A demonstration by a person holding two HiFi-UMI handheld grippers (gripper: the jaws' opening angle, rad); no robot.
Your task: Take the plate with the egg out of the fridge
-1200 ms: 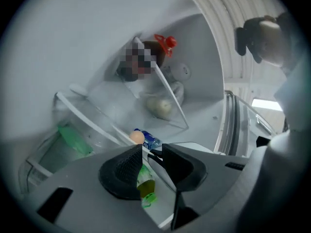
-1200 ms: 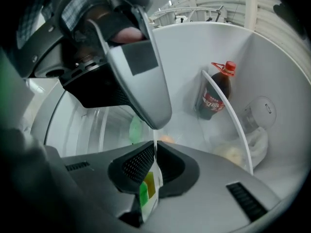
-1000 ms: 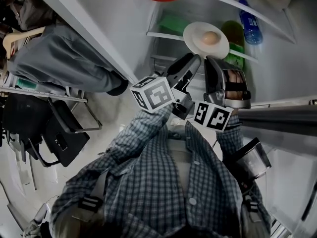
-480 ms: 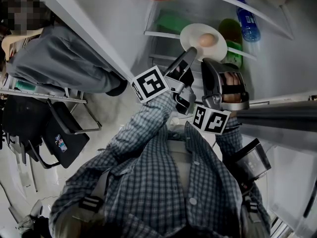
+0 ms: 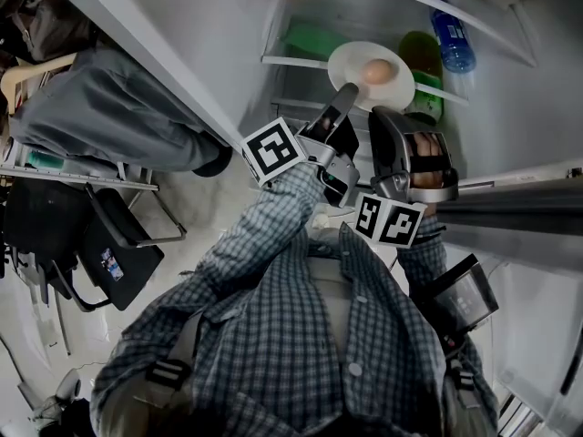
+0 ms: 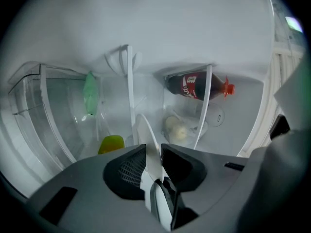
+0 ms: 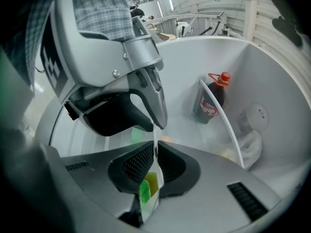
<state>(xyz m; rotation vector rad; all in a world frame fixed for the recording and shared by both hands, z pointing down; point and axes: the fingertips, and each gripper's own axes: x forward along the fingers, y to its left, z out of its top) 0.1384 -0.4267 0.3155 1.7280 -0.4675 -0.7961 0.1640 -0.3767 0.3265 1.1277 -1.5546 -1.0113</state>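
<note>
- The open fridge (image 5: 219, 25) is seen across the upper half of the head view, from 10 o'clock round to 2 o'clock, with its white shelves (image 5: 291, 60) laid bare.
- The person's checked shirt (image 5: 301, 335) is seen at 6 o'clock, both sleeves stretched up toward the shelves.
- The right gripper (image 7: 155, 154) is held just right of centre in the head view. Its jaws are closed to a narrow slit and are clamped on the thin white rim of the plate (image 5: 351, 62), which is seen edge-on between the pads in the right gripper view.
- The left gripper (image 6: 153, 152) is held just beside it, at its 10 o'clock. Its jaws are likewise nearly together and are pressed on the plate's rim, which runs as a white strip between them in the left gripper view.
- The plate is found at 12 to 1 o'clock in the head view, over a shelf's front edge. It lies at 12 o'clock from both grippers. The left one grips it at about its 7 o'clock rim and the right one near its 5 o'clock rim. Whether it rests on the shelf cannot be told.
- A green bottle (image 5: 421, 57) and a blue bottle (image 5: 453, 39) are seen at the plate's 3 o'clock and 2 o'clock.
- A dark bottle with a red cap (image 7: 211, 101) is seen behind a shelf rail.
- The egg (image 5: 376, 71) lies on the plate, toward its 5 o'clock side.
</note>
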